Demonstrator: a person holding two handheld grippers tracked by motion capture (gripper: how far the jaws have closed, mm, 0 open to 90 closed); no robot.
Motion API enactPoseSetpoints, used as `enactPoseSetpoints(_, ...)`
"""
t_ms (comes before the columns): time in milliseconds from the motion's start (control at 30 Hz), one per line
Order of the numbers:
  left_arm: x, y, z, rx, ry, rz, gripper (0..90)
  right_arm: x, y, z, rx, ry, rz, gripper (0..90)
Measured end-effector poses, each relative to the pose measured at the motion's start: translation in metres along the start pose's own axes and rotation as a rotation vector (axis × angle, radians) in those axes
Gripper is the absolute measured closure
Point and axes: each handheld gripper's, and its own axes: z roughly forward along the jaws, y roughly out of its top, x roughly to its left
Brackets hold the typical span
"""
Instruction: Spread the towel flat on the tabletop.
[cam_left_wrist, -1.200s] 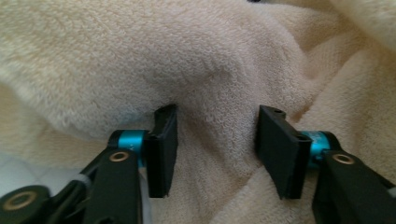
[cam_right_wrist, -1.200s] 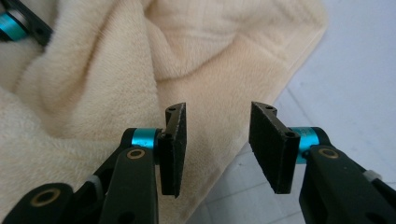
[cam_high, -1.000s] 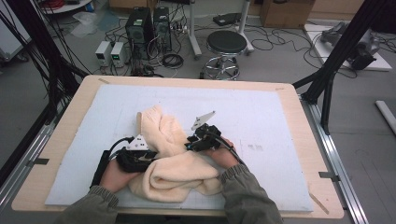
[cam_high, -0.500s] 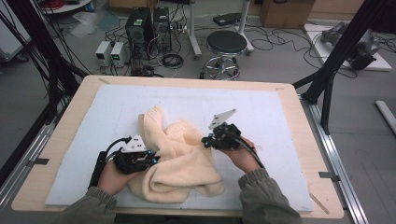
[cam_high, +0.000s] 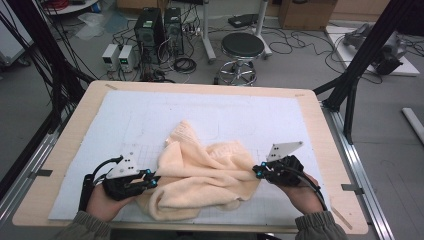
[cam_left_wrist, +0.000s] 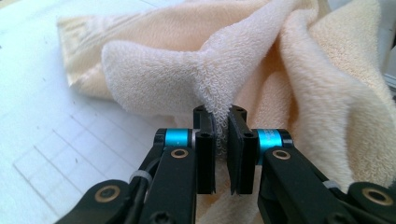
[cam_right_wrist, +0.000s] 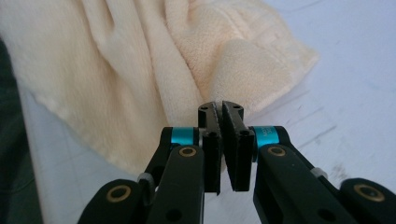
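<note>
**Towel pinched at both ends, spread across near half of worktop**

Worktop (cam_high: 65, 150): wooden edge, white gridded mat (cam_high: 150, 115) over most of it. The high view takes in the whole layout, plus the floor beyond the far edge: a round black stool (cam_high: 242, 46), two black computer towers (cam_high: 159, 27), small grey boxes (cam_high: 119, 56) and loose cables. No gripper view reaches any of that.

Towel (cam_high: 200, 172): cream terry cloth, crumpled, lying on the near half of the mat between the two hands, one flap reaching toward the far side. Left gripper view picks up a woven border pattern along a far towel edge (cam_left_wrist: 81, 35); too coarse in the high view to read as a pattern.

Left gripper (cam_high: 151, 178): at the towel's left end. Its own view shows the jaws closed tight on a gathered fold of the towel.

Right gripper (cam_high: 257, 171): at the towel's right end. Its view shows the jaws nearly together, clamping a thin towel edge.

Writing: a tiny print on the right gripper's blue collar (cam_right_wrist: 266, 135), unreadable. Hands are cut off at the near frame edge.
</note>
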Motion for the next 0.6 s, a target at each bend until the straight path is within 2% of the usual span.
enactPoseSetpoints(133,-0.005,-0.006,-0.006,0.009,-0.019,-0.005,81.5,0.003,-0.009,0.009,0.008,0.026,0.016,84.9)
enactPoseSetpoints(200,-0.006,-0.004,-0.011,0.006,-0.03,-0.005,76.9,0.001,-0.005,0.008,-0.032,0.037,0.016,80.2)
enactPoseSetpoints(233,-0.006,-0.001,-0.014,-0.004,-0.029,0.001,76.9,0.001,-0.005,0.008,-0.032,0.037,0.016,80.2)
enactPoseSetpoints(267,-0.006,0.002,-0.018,-0.015,-0.023,0.001,71.0,0.001,0.003,0.004,-0.073,0.039,0.015,74.8)
enactPoseSetpoints(300,-0.005,0.007,-0.022,-0.027,-0.019,0.007,71.0,0.001,0.003,0.004,-0.073,0.039,0.015,74.8)
enactPoseSetpoints(400,0.002,0.024,-0.03,-0.055,0.008,0.046,59.6,0.0,0.018,0.003,-0.108,0.057,-0.007,67.6)
enactPoseSetpoints(467,0.008,0.032,-0.028,-0.061,-0.006,0.053,50.6,0.002,0.027,0.011,-0.123,0.081,-0.032,61.7)
enactPoseSetpoints(500,0.011,0.036,-0.024,-0.063,-0.011,0.056,50.6,0.002,0.027,0.011,-0.123,0.081,-0.032,61.7)
enactPoseSetpoints(600,0.02,0.043,-0.007,-0.049,-0.037,0.056,41.8,0.005,0.031,0.025,-0.133,0.116,-0.036,56.8)
